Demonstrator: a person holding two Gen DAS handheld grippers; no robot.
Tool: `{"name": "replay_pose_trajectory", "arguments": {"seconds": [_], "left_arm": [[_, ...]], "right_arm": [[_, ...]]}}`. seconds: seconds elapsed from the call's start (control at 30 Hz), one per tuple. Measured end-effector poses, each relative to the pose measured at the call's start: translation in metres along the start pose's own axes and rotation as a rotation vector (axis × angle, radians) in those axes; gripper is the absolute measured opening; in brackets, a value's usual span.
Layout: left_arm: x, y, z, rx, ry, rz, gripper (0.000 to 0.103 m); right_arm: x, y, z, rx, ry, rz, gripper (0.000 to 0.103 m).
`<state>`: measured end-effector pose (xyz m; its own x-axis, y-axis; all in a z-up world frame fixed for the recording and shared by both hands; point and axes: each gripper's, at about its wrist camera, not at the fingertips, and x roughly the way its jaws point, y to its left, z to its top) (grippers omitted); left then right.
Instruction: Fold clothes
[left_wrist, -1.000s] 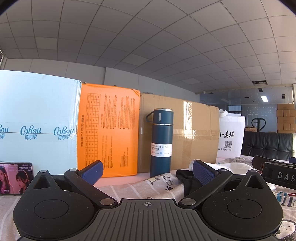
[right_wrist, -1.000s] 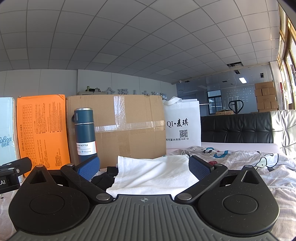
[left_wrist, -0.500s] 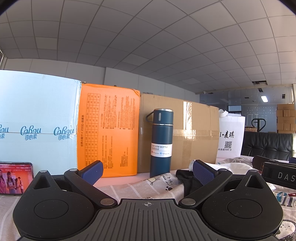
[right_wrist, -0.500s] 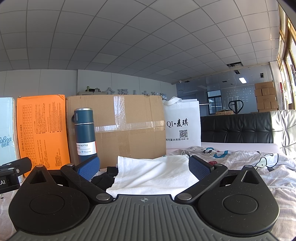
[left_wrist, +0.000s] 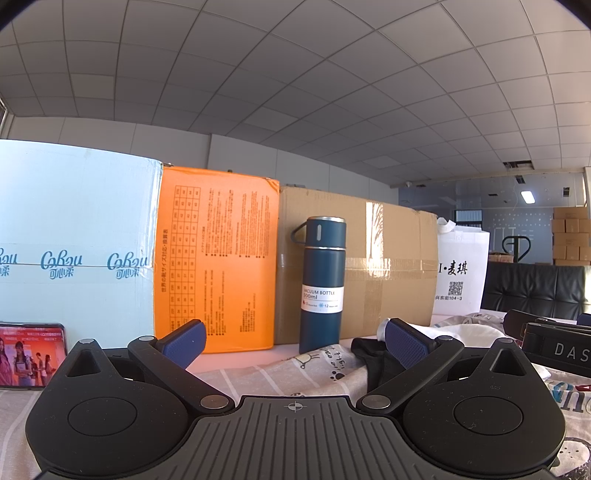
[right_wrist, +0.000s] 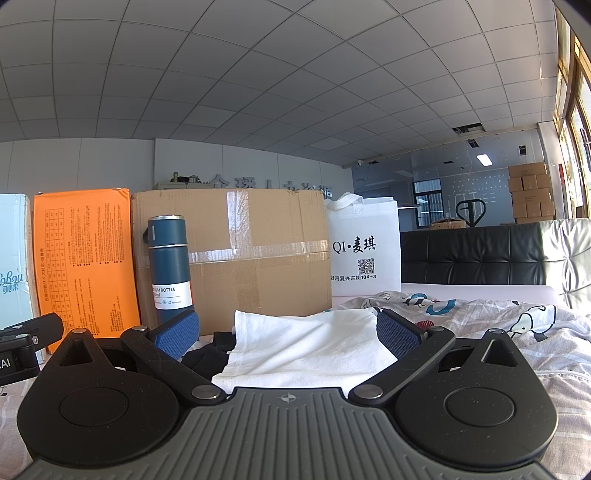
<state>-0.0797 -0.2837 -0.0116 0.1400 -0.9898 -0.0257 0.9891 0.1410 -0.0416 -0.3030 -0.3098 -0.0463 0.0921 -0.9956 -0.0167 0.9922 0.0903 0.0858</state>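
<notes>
A white garment (right_wrist: 303, 350) lies bunched on the patterned sheet, directly ahead of my right gripper (right_wrist: 288, 334), which stands open with its blue pads wide apart and nothing held. A black piece of clothing (right_wrist: 207, 356) lies left of the white one. In the left wrist view the black garment (left_wrist: 369, 356) sits by the right pad, and the white garment (left_wrist: 469, 332) shows behind it. My left gripper (left_wrist: 295, 343) is open and empty, low over the cartoon-print sheet (left_wrist: 295, 369). The right gripper's body (left_wrist: 554, 347) shows at the right edge.
A blue vacuum bottle (left_wrist: 323, 284) stands ahead by a brown carton (left_wrist: 388, 266), an orange box (left_wrist: 218, 258) and a pale blue box (left_wrist: 74, 240). A phone (left_wrist: 31, 354) leans at the left. A white bag (right_wrist: 364, 251) and a black sofa (right_wrist: 480, 254) stand to the right.
Only the picture on the phone screen has changed. Both grippers and the clothes have stayed still.
</notes>
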Motion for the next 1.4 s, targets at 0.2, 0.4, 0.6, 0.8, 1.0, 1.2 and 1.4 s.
{"name": "replay_pose_trajectory", "arguments": {"seconds": [0.2,0.4,0.6,0.8,1.0,1.2,1.4], "left_arm": [[0.0001,-0.0002,0.0000,0.000,0.000,0.001,0.103],[0.0001,-0.0007,0.0001,0.001,0.000,0.001,0.103],[-0.0002,-0.0005,0.0002,0.001,0.000,0.001,0.103],[-0.0002,-0.0006,0.0001,0.002,0.000,0.002,0.103],[-0.0011,-0.0016,-0.0002,0.011,-0.001,0.000,0.103],[-0.0019,-0.0021,0.0002,0.015,-0.001,-0.002,0.103],[-0.0025,-0.0014,0.0006,0.007,-0.001,0.000,0.103]], "right_arm": [[-0.0003,0.0001,-0.0001,0.000,0.000,-0.001,0.103],[-0.0003,0.0000,-0.0001,0.000,0.000,0.000,0.103],[0.0000,-0.0002,0.0000,0.000,-0.001,0.000,0.103],[0.0004,-0.0003,0.0001,0.001,-0.001,0.000,0.103],[0.0018,-0.0016,0.0002,0.009,0.003,-0.003,0.103],[0.0037,-0.0020,0.0001,0.016,0.011,-0.009,0.103],[0.0004,0.0036,-0.0004,-0.019,-0.004,-0.013,0.103]]}}
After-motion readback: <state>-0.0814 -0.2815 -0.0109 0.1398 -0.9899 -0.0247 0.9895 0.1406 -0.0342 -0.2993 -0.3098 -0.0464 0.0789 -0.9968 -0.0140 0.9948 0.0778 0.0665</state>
